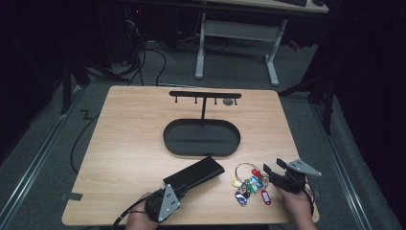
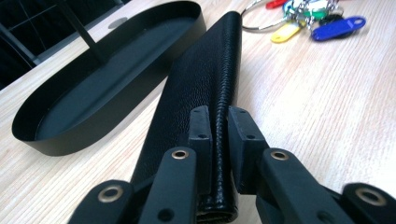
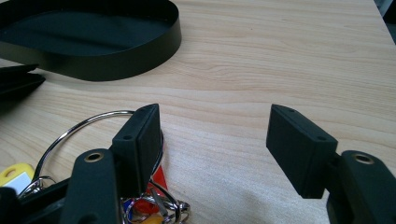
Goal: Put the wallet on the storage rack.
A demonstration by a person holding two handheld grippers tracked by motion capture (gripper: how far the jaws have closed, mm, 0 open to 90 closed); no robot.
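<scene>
Pale wood table point(image 1: 129, 143) carries everything, with a black oval tray point(image 1: 201, 139) and its hook stand point(image 1: 205, 96) at centre. From the tray, at about seven o'clock, lies a long black leather wallet point(image 1: 194, 173), grainy and stitched along its edge; the left gripper point(image 2: 218, 135) is clamped on its near end. My guess is it goes into the tray next, which calls for a lift over the rim. At four o'clock a bunch of coloured key tags point(image 1: 250, 184) sits on a ring, the right gripper point(image 3: 212, 140) spread wide just beside it, grasping nothing.
</scene>
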